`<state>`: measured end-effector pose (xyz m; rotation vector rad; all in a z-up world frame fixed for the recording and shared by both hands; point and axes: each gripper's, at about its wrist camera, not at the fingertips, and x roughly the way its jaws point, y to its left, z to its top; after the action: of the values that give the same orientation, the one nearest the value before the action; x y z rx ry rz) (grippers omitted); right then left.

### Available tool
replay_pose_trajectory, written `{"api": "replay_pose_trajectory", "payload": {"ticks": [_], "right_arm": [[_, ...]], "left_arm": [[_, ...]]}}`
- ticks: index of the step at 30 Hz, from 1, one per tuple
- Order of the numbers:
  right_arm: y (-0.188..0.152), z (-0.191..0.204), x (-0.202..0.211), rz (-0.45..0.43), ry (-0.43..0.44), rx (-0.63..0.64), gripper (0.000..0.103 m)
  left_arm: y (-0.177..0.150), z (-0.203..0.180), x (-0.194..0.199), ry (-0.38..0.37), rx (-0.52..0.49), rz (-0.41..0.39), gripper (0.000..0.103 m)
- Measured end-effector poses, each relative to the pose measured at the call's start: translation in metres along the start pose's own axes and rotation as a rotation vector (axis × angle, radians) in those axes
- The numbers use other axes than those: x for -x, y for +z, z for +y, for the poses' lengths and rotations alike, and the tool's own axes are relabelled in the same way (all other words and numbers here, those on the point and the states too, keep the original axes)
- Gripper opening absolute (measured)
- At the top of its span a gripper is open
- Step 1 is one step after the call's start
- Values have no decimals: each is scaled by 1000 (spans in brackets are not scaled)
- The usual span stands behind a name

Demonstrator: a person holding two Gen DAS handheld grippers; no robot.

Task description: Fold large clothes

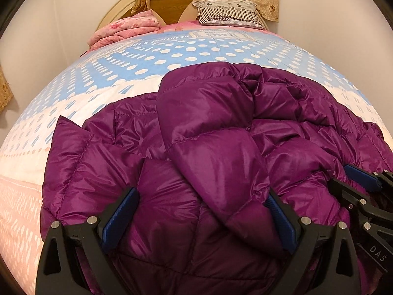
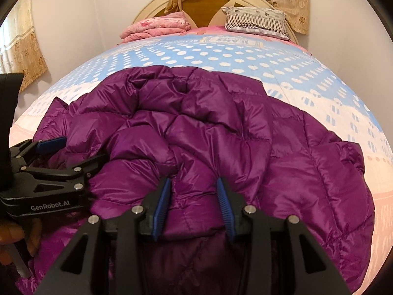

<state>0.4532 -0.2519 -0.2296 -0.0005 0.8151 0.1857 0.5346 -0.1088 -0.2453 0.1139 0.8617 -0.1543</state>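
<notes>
A purple quilted down jacket (image 1: 221,132) is spread over the near half of the bed (image 1: 147,56), with the pink folded blanket (image 1: 127,28) and the striped pillow (image 1: 228,13) lying well beyond it at the headboard. One sleeve appears to have been laid across the jacket's body, so a first fold may be judged as done; the rest is bunched and uneven, and the halving and smoothing are judged as left. The left tool (image 1: 201,211) is held spread wide over the jacket's near edge, nothing being pinched. The right tool (image 2: 194,196) is partly closed, with a puffy ridge of the jacket caught between its blue pads (image 2: 162,204).
</notes>
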Motion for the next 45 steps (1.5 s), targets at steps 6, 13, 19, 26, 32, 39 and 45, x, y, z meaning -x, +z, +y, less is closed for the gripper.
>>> {"api": "replay_pose_trajectory", "payload": {"ticks": [6,13,19,26,32,39,45], "right_arm": [[0,-2,-1,4,-3,0,43],[1,-1,-2,10,-12,5,43],[7,7,11,27,-63,60,57],[-44,-19,105,15,-85,22,82],[-127,-42,159,71,-117,-101,82],[-201,-51,203,53,-190,-205,83],[-229,-39,223,36,-195,-271,83]], "left_arm": [[2,-1,-2,0,0,3,100],[2,-1,-2,-1,0,3,100],[10,4,8,34,-26,20,101],[-38,44,106,38,-83,-106,101],[-128,97,152,9,-33,-64,101],[-210,115,183,24,-10,-51,101],[-242,102,196,20,13,-63,101]]}}
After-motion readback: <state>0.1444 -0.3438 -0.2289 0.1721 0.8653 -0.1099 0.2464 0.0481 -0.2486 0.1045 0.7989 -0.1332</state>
